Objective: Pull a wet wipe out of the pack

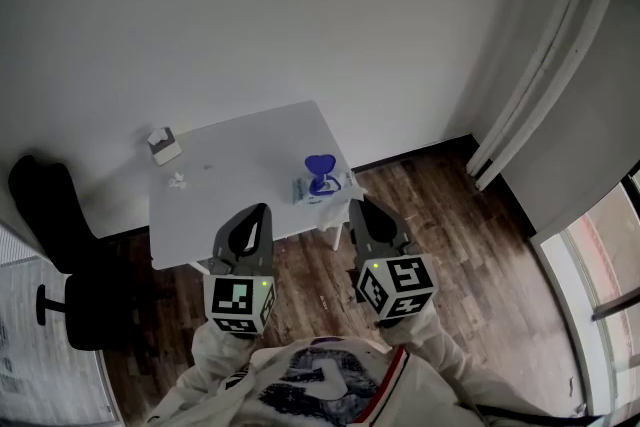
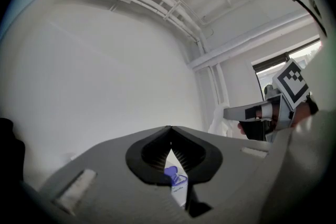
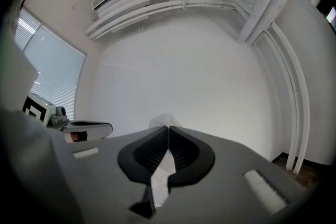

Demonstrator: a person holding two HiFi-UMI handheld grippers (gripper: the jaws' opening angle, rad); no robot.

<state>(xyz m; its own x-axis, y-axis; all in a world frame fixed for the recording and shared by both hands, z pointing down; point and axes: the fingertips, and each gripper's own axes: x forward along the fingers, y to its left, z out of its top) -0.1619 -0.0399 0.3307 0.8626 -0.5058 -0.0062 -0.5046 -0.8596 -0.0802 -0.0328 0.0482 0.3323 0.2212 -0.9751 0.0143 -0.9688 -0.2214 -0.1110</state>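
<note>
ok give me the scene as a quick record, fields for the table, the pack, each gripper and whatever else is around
table: white table on a wood floor
pack: wipe pack near the table's front right corner, blue lid looks flipped up
left gripper: jaws together, nothing between them, pointed at the pack
right gripper: jaws shut on a white wipe, a corner pokes past the tips
other items: small box at the far left corner, crumpled tissue just in front of it
beside table: black chair on the left
</note>
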